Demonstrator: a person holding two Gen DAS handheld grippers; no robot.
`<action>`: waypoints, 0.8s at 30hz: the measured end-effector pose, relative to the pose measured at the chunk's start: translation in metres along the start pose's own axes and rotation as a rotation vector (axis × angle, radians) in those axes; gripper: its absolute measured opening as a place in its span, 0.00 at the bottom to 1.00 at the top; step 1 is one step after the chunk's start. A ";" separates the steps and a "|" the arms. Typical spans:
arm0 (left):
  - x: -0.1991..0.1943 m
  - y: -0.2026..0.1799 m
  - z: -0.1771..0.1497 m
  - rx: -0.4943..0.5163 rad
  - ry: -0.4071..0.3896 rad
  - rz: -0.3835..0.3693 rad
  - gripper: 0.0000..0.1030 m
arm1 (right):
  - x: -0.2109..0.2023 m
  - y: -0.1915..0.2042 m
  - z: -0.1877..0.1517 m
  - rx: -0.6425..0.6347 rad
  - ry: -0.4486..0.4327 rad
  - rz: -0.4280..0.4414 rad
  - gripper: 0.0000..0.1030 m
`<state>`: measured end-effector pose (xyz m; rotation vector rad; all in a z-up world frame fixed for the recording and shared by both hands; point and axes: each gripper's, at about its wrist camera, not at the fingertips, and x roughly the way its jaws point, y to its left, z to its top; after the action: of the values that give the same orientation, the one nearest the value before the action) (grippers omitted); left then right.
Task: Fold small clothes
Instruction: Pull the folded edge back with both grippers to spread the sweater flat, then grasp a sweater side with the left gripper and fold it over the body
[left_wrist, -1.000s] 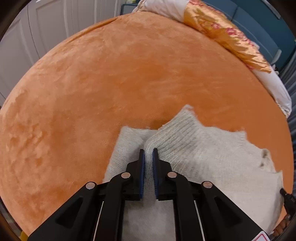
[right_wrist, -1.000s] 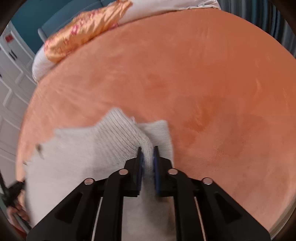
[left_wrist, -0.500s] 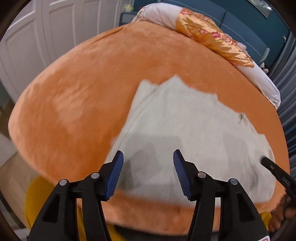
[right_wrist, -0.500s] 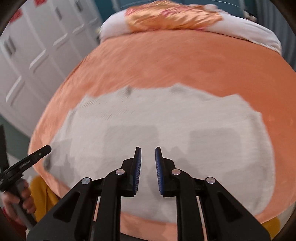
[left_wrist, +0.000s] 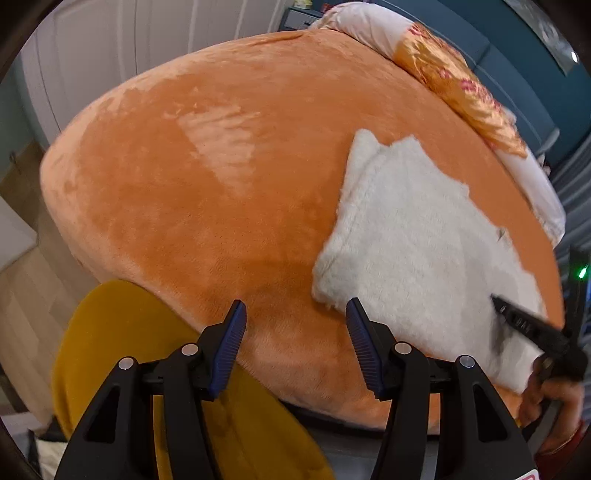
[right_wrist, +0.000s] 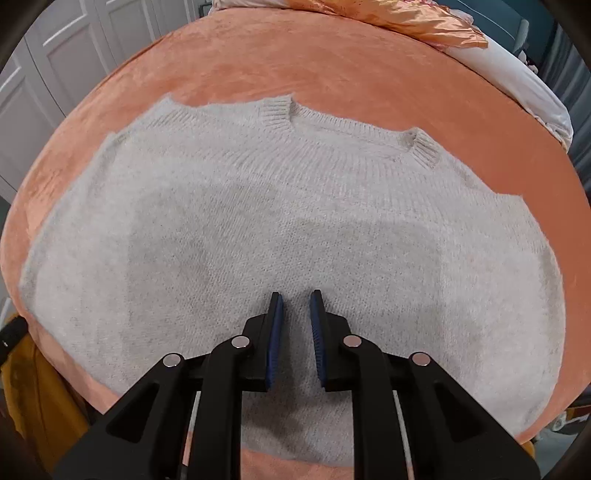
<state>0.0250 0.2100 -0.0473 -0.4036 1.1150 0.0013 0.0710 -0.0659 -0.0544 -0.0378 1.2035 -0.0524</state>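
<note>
A cream knitted sweater (right_wrist: 277, 221) lies flat on the orange plush bed (right_wrist: 332, 62), ribbed neckline at its far edge. In the left wrist view the sweater (left_wrist: 413, 236) lies to the right. My left gripper (left_wrist: 293, 314) is open wide and empty, above the bed's near edge, left of the sweater's corner. My right gripper (right_wrist: 295, 306) is slightly open and empty, hovering over the sweater's near middle. The right gripper's tip also shows in the left wrist view (left_wrist: 517, 321) over the sweater's right part.
An orange satin pillow (left_wrist: 461, 92) on white bedding (left_wrist: 362, 26) lies at the bed's far edge. A mustard yellow cloth (left_wrist: 122, 350) sits below the bed's near edge. White cupboard doors (left_wrist: 110, 55) stand on the left.
Both grippers let go of the sweater and pulled back from it. The sweater now lies spread flat. The left gripper opened wide and swung left; the right gripper opened a little.
</note>
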 end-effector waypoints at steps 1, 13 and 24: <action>0.002 0.001 0.003 -0.022 0.002 -0.027 0.57 | 0.001 0.001 0.001 0.002 0.002 -0.001 0.15; 0.049 -0.023 0.026 -0.067 0.035 -0.099 0.62 | 0.003 0.008 0.001 -0.010 -0.002 -0.024 0.15; 0.029 -0.035 0.037 -0.067 -0.001 -0.143 0.20 | 0.003 0.003 -0.001 -0.003 -0.016 0.009 0.15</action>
<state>0.0773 0.1838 -0.0478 -0.5420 1.0853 -0.0870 0.0707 -0.0629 -0.0578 -0.0354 1.1881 -0.0426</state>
